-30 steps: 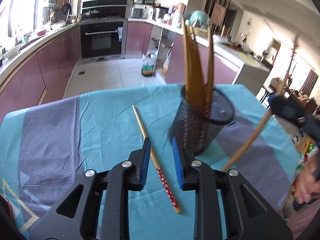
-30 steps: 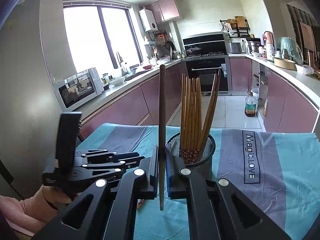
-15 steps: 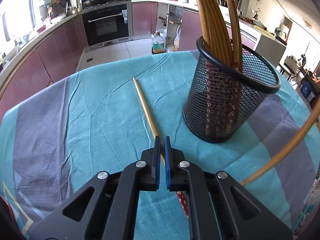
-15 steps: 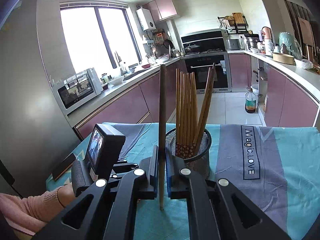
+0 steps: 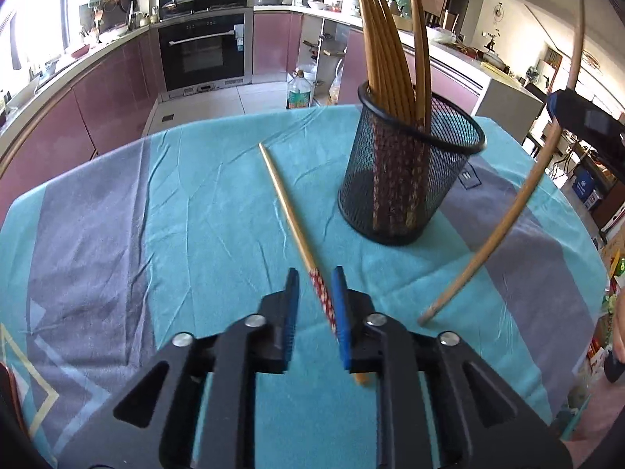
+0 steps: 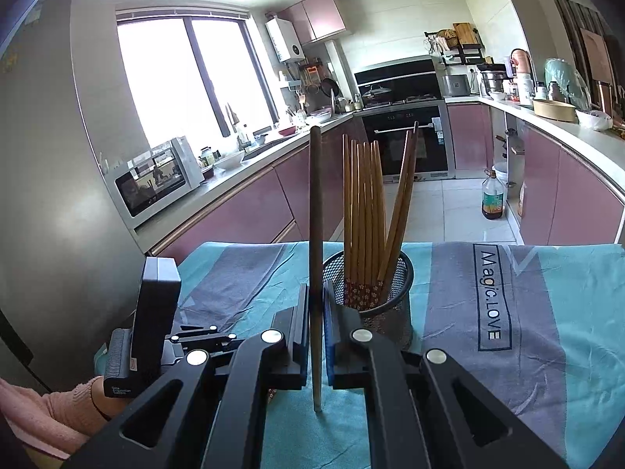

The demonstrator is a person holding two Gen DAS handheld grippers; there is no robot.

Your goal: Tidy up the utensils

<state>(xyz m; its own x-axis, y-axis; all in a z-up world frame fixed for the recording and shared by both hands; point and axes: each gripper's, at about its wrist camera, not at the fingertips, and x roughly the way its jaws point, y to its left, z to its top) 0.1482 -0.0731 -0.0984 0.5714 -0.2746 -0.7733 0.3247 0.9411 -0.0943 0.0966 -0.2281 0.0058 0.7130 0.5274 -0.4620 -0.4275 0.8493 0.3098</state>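
Note:
A black mesh cup [image 5: 406,179] stands on the table and holds several wooden chopsticks [image 5: 384,39]. It also shows in the right wrist view [image 6: 375,293]. One loose chopstick [image 5: 291,215] with a red patterned end lies on the cloth. My left gripper [image 5: 315,285] is open, and its jaws straddle that patterned end. My right gripper [image 6: 315,301] is shut on another chopstick [image 6: 315,215] and holds it upright, just left of the cup. That held chopstick also shows in the left wrist view [image 5: 508,215].
The table carries a teal and grey cloth [image 5: 175,203]. A kitchen counter [image 6: 234,176] with a microwave [image 6: 156,183] runs along the left. An oven [image 5: 203,54] stands behind, and a bottle [image 5: 299,92] sits on the floor.
My left gripper was shut half a second ago and is open now, around the patterned end of the loose chopstick. My right gripper keeps its chopstick upright by the cup.

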